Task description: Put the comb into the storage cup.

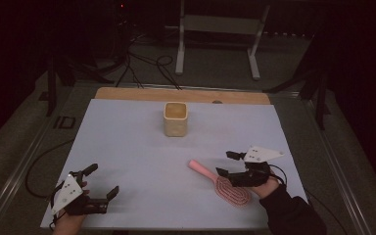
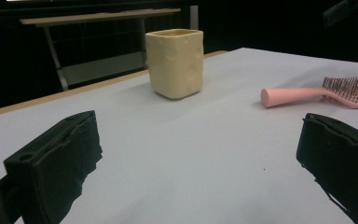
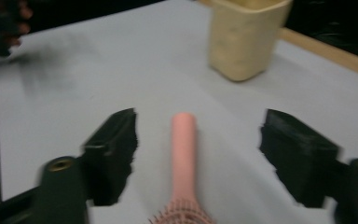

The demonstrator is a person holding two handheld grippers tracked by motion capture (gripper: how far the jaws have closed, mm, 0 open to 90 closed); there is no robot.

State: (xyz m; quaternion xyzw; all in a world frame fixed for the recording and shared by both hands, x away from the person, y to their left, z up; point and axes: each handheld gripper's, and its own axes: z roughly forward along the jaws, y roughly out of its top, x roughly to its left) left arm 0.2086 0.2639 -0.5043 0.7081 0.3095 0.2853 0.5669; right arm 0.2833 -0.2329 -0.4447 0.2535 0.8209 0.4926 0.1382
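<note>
Pink plastic hairbrush (image 1: 221,183) lies flat on white tabletop (image 1: 142,147), near right. Right tongs (image 1: 228,163) wide, straddling its handle, not touching. Left tongs (image 1: 101,180) wide, near left. Cream square ceramic cup (image 1: 176,119) far centre.

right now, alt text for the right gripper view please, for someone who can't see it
A pink hairbrush lies on a white table, its handle running up between the open right gripper's two black jaws, touching neither. Beyond it stands a cream square cup.
</note>
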